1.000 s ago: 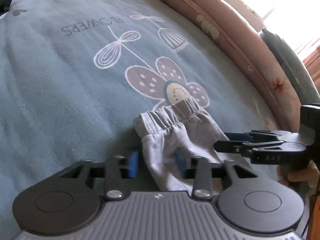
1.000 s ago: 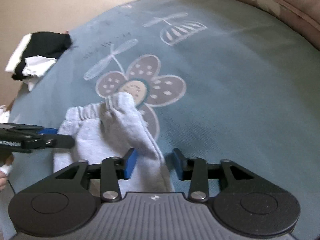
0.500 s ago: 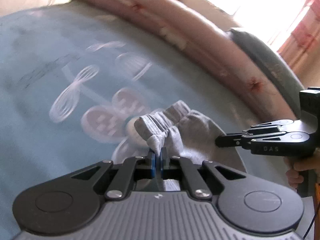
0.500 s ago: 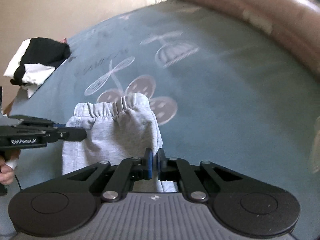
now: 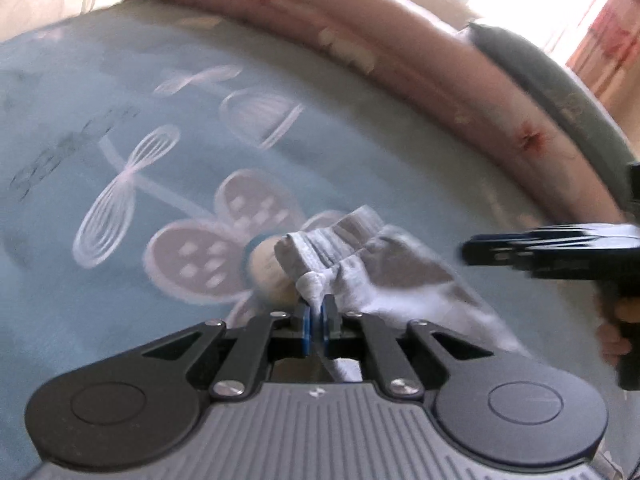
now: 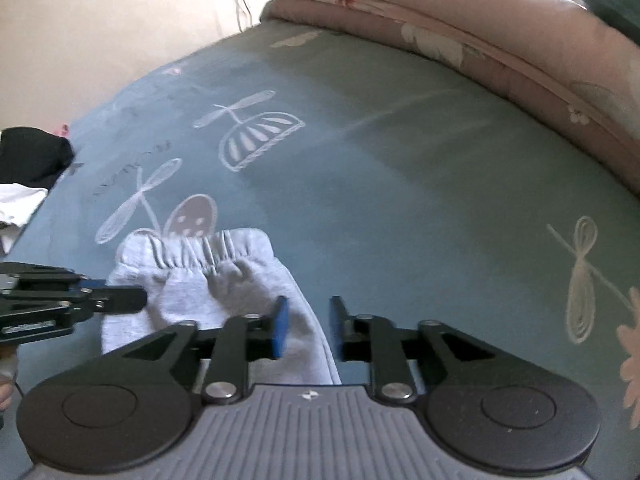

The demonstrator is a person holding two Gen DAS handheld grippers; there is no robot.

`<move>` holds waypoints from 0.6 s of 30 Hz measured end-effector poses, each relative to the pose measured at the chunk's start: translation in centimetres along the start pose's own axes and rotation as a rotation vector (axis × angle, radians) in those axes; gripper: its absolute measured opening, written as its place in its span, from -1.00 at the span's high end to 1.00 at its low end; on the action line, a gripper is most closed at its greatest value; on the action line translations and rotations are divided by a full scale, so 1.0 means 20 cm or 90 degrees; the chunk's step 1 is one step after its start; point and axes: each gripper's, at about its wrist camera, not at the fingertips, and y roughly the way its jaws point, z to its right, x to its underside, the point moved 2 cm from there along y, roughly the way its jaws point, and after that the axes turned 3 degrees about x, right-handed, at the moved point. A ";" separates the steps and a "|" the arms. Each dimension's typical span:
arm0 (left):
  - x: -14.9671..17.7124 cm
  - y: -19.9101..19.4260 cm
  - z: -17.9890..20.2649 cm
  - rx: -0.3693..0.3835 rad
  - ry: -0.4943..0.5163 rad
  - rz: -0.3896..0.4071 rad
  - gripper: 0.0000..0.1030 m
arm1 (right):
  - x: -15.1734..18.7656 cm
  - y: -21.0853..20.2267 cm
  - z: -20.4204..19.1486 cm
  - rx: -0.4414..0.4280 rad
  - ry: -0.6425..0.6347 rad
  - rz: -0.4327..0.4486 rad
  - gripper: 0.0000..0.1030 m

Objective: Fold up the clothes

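Grey elastic-waist shorts (image 6: 200, 292) on blue floral bedsheet (image 6: 400, 180), waistband away from both grippers.
Left gripper (image 5: 316, 318): jaws clenched on a fabric pinch at the shorts' left edge. Right gripper (image 6: 308, 326): jaws released, straddling the right edge; long axis runs toward the jaws.

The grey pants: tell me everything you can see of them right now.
The grey pants are small and light grey, of soft jersey-like knit, with a gathered elastic waistband at the far end. They lie rumpled on the blue flower-print bedspread, partly covering a printed flower. The left gripper is shut on a pinch of fabric below the waistband. The right gripper is open, its blue pad over the cloth's right edge; contact can't be told.
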 end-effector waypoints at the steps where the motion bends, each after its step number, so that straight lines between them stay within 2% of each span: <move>1: 0.01 -0.01 -0.03 -0.001 -0.009 -0.006 0.74 | 0.02 -0.02 0.01 -0.001 0.010 0.003 0.23; 5: 0.01 -0.07 -0.07 -0.006 -0.022 0.012 0.52 | 0.08 -0.15 0.08 0.007 0.073 0.010 0.00; 10: -0.02 -0.16 -0.07 -0.061 0.020 0.050 0.53 | 0.25 -0.38 0.12 0.012 0.115 0.008 -0.15; 14: -0.03 -0.19 0.04 -0.026 0.055 0.050 0.52 | 0.49 -0.39 -0.05 0.027 0.134 -0.009 -0.18; 16: 0.00 -0.19 0.14 0.009 0.101 0.042 0.51 | 0.61 -0.39 -0.14 0.035 0.143 -0.017 -0.18; 18: 0.04 -0.19 0.24 0.048 0.145 0.029 0.41 | 0.74 -0.37 -0.25 0.052 0.150 -0.027 -0.20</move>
